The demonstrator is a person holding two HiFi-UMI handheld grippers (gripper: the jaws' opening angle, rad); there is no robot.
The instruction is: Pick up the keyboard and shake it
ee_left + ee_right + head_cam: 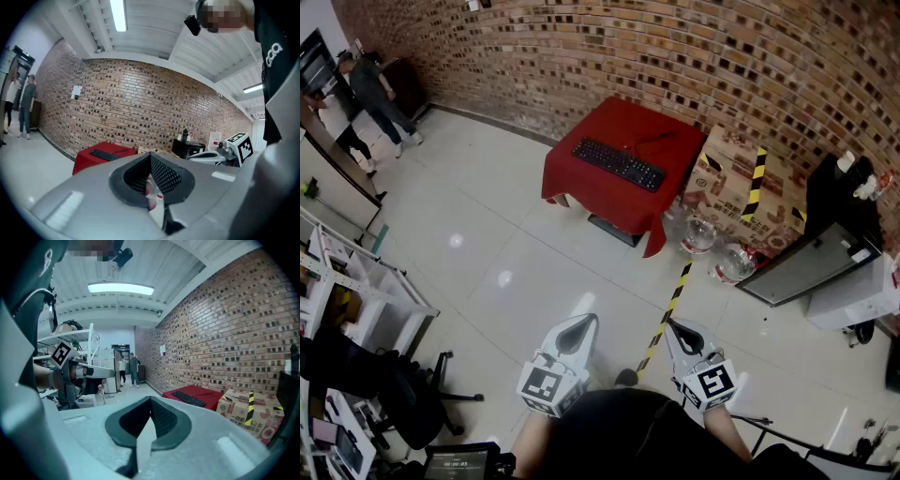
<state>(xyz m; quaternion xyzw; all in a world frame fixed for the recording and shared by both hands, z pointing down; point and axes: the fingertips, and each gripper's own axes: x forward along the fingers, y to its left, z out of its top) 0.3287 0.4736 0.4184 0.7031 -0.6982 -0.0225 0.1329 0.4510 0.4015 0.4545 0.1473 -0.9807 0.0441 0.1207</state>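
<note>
A black keyboard (619, 163) lies flat on a low table draped in red cloth (581, 178) against the brick wall, several steps ahead of me. It also shows small in the left gripper view as the keyboard (105, 155) and in the right gripper view as the keyboard (188, 399). My left gripper (586, 323) is held close to my body at the bottom of the head view, shut and empty. My right gripper (672, 327) hangs beside it, also shut with nothing between its jaws. Both point toward the table, far from the keyboard.
A cardboard box with yellow-black tape (733, 180) and clear plastic jugs (698, 234) stand right of the table. A grey case (797, 267) lies further right. White shelving (356, 281) and a black chair (384, 394) are at my left. Two people (370, 94) stand far back left.
</note>
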